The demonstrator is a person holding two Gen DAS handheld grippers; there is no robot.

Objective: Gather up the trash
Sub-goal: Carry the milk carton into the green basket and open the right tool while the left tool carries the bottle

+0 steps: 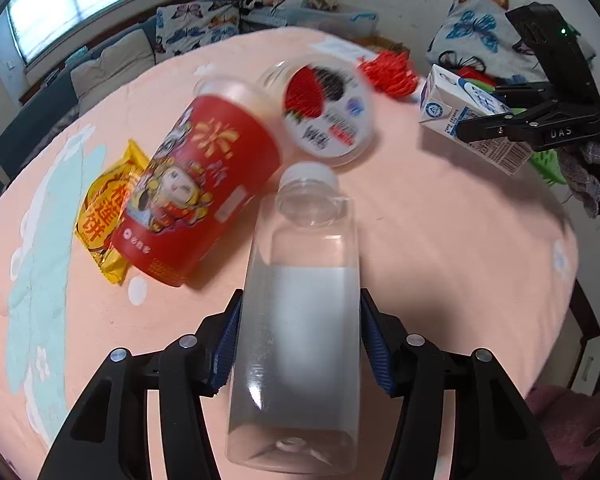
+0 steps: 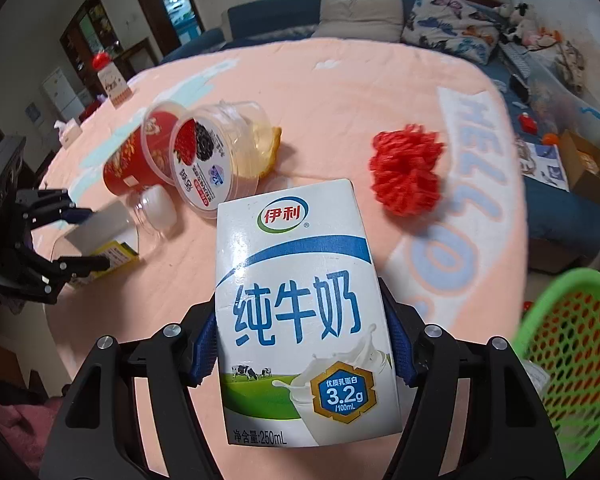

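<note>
A clear plastic bottle [image 1: 300,320] with a white cap lies on the pink tablecloth [image 1: 440,240]. My left gripper [image 1: 298,300] is shut on it, with a blue pad pressed against each side of its body. My right gripper [image 2: 302,300] is shut on a white and blue milk carton [image 2: 300,300], gripping it by its sides. In the left wrist view that carton [image 1: 440,100] hangs above the cloth at the right and casts a shadow below it. Beside the bottle lie a red paper cup [image 1: 196,196], a yogurt tub [image 1: 328,116] and a yellow snack wrapper [image 1: 100,216].
A red fluffy bundle [image 2: 408,168] lies on the cloth past the carton. A green mesh basket [image 2: 572,360] stands off the table's edge at the lower right. A sofa with cushions [image 2: 360,12] runs behind the table, and boxes [image 2: 588,172] clutter the far right.
</note>
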